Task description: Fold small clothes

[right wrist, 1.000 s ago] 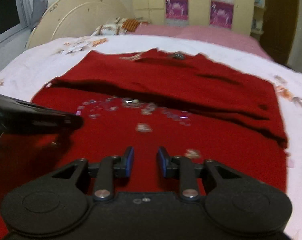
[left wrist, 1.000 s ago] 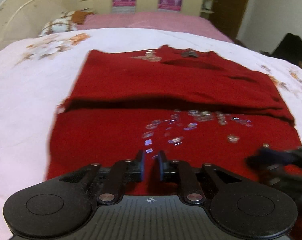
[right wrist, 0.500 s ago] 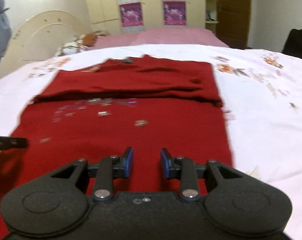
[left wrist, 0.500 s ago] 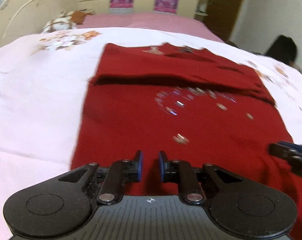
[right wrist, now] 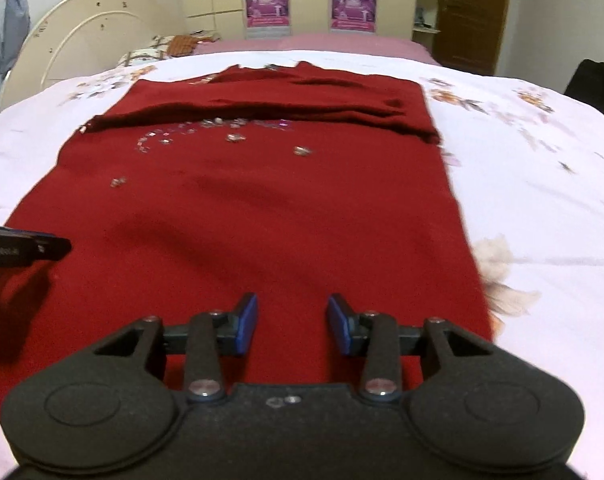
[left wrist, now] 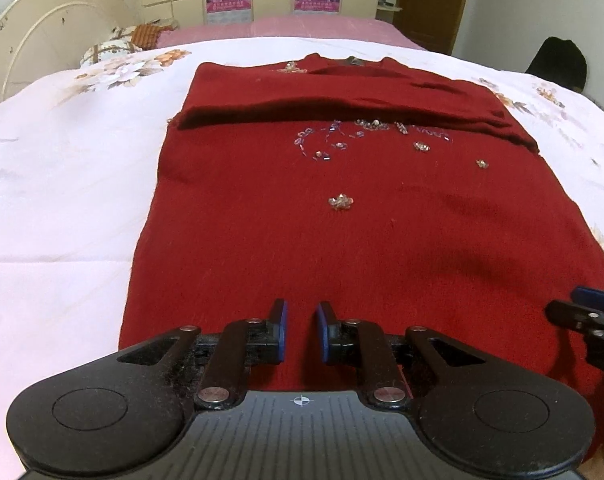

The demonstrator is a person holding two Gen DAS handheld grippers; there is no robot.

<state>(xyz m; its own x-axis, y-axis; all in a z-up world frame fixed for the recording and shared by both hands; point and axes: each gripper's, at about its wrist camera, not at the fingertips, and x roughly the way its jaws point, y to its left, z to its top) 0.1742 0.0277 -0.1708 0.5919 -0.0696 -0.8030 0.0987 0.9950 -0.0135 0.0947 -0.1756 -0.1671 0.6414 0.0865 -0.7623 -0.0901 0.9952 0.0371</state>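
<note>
A dark red sweater (left wrist: 342, 240) with beadwork (left wrist: 342, 201) lies flat on the bed, its sleeves folded across the far chest part (left wrist: 342, 92). My left gripper (left wrist: 302, 330) hovers over the near hem, left of centre, jaws only slightly apart with nothing between them. In the right wrist view the same sweater (right wrist: 261, 220) fills the middle, and my right gripper (right wrist: 291, 322) hangs over the near hem towards its right edge. Its jaws are opening, with nothing between them. Each gripper shows at the edge of the other's view: right gripper (left wrist: 590, 316), left gripper (right wrist: 25, 248).
The sweater lies on a white floral bedsheet (left wrist: 61, 200) that spreads wide on both sides. A cream headboard (left wrist: 41, 40) and a pillow (left wrist: 113, 46) are at the far left, a pink cover (left wrist: 302, 26) behind, a dark bag (left wrist: 558, 62) far right.
The two grippers have moved apart along the near hem, the left one leftward and the right one rightward. The right jaws have widened; the left jaws look unchanged.
</note>
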